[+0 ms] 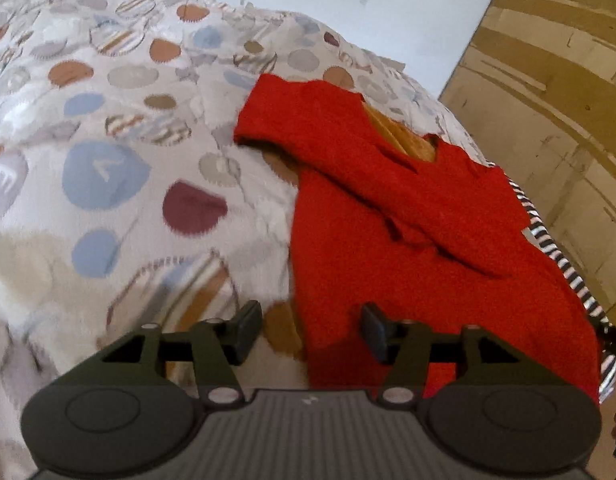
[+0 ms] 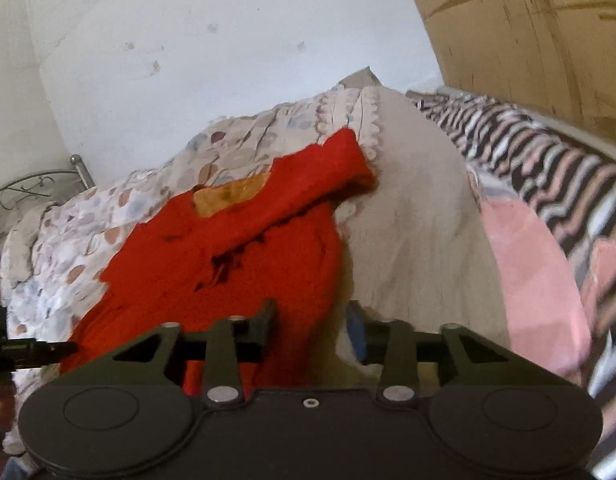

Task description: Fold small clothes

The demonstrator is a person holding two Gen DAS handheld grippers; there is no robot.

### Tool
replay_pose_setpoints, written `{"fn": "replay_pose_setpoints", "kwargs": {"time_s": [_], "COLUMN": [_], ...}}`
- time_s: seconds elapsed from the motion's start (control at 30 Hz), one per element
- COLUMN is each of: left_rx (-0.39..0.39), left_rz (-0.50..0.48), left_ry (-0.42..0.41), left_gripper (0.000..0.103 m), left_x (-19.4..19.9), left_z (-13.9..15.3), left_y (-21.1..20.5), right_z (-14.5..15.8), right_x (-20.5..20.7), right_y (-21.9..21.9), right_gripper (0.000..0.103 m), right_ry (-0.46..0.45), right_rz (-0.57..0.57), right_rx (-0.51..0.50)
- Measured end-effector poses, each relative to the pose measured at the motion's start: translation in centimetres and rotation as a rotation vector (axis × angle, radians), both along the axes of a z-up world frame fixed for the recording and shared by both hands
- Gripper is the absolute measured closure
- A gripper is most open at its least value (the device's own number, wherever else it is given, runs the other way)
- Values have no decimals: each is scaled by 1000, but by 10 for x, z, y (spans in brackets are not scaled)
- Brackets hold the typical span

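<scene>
A small red garment (image 1: 408, 216) with an orange-lined neck lies on the patterned bedspread (image 1: 107, 128), one sleeve folded across its front. My left gripper (image 1: 310, 330) is open, its jaws straddling the garment's lower left edge just above the cloth. In the right wrist view the same red garment (image 2: 227, 256) lies left of centre. My right gripper (image 2: 312, 330) is open over its lower right edge, holding nothing. The left gripper's tip shows at the left edge of the right wrist view (image 2: 31, 350).
A white wall (image 2: 207, 60) stands behind the bed. A black-and-white striped cloth (image 2: 548, 168) and a pink cloth (image 2: 528, 272) lie to the right. A wooden wardrobe (image 1: 548, 100) stands on the right, and a metal bed frame (image 2: 35, 184) at far left.
</scene>
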State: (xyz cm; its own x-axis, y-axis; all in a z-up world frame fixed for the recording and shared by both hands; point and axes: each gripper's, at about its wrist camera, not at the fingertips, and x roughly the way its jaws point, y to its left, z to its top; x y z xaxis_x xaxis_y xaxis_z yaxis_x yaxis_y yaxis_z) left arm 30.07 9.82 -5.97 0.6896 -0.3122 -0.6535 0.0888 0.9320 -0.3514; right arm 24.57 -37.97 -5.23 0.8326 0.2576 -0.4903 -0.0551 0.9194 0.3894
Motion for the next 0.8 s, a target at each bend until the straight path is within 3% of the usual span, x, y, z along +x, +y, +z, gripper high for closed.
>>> {"fn": "replay_pose_setpoints", "kwargs": {"time_s": [0.13,0.23,0.27,0.3,0.37,0.4,0.43,0.67,0.8], "left_rx": [-23,-15,5,33,76,92,97,150,174], "left_rz": [-23,-58,-68,-72,-81,-84,-94,-62,-40], "left_ry": [23,42,44,41,33,35,38,-48,-21], "left_gripper": [33,36,40,43,68,75,97,102,103], "left_x": [-24,-44,-49,-53,-59,-61,-62,-95,-103], "left_z": [-1,-7,-8,-7,-4,-1,3,38,28], "left_y": [3,6,4,2,-5,-9,-12,-13,-2], "right_z": [-8,-15,-17,-20,-21,-19,-15,31,33], "right_x": [-38,-69,-79,-86,-97,-99,-100,-121,-134], "right_y": [4,7,7,7,11,14,16,14,11], "right_gripper": [54,53,54,63,80,89,92,99,100], "right_ry": [19,29,31,34,22,17,15,-43,-19], "right_rz": [25,-20,-48,-70,-83,-84,-80,-65,-63], "right_rx": [25,36,48,64,66,45,29,-111,-160]}}
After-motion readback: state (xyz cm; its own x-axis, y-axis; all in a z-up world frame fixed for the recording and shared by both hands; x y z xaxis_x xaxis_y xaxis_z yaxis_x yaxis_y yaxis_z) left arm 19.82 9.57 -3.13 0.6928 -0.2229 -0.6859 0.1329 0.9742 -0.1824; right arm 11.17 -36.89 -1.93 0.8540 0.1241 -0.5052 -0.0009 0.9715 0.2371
